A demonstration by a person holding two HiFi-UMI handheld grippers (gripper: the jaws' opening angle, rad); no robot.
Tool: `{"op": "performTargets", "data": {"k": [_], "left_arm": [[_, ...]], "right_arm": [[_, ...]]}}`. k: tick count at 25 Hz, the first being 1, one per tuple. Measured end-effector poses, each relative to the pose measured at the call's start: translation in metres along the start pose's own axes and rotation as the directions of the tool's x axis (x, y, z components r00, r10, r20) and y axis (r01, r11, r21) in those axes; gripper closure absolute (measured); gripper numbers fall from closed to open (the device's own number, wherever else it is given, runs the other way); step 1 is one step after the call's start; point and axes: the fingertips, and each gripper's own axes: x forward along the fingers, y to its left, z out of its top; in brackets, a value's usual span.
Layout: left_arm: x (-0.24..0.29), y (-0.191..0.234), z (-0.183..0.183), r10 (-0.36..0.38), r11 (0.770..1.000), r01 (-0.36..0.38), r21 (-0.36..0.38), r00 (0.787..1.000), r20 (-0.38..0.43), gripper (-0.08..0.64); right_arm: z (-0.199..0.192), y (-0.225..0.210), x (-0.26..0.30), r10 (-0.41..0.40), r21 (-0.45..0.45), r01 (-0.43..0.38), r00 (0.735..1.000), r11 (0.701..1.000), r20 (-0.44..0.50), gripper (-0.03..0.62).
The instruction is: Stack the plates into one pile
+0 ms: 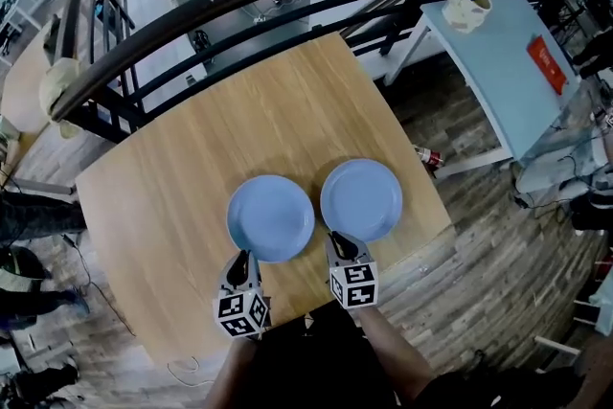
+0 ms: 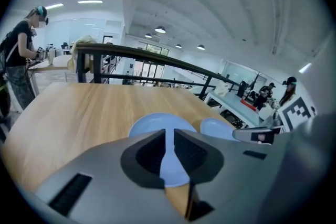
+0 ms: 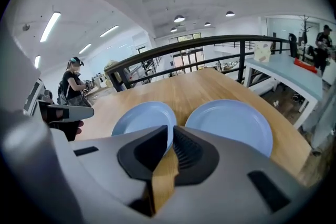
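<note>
Hovering over the near edge of the wooden table, my left gripper has its jaws drawn nearly together, a thin slit with nothing in it. My right gripper is the same, empty. Left blue plate and right blue plate lie flat, just beside each other, unstacked.

Wooden table bears left plate; right plate just beside it.
</note>
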Motion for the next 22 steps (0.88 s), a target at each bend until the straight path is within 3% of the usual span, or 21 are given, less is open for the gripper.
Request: {"op": "performTargets", "data": {"k": [5,9,16,22], "left_arm": [[-0.019,-0.04,0.016,-0.175,0.98,0.168,0.109,0.983,0.053,0.526],[-0.031,-0.074,0.019,-0.282,0.951,0.273,0.143,0.958,0.046,0.535],[-0.042,-0.115,0.008,-0.372,0.914,0.366,0.173,0.928,0.006,0.537],[-0.028,-0.139,0.006,-0.388,0.905,0.383,0.187,0.922,-0.011,0.537]], "right_arm": [[0.013,0.01,-0.045,-0.068,0.049,0.063,0.991,0.997,0.114,0.548],[0.016,0.011,-0.087,-0.131,0.079,0.118,0.976,0.99,0.172,0.549],[0.009,-0.001,-0.138,-0.215,0.135,0.188,0.95,0.973,0.226,0.549],[0.009,-0.033,-0.14,-0.248,0.172,0.212,0.94,0.962,0.233,0.549]]}}
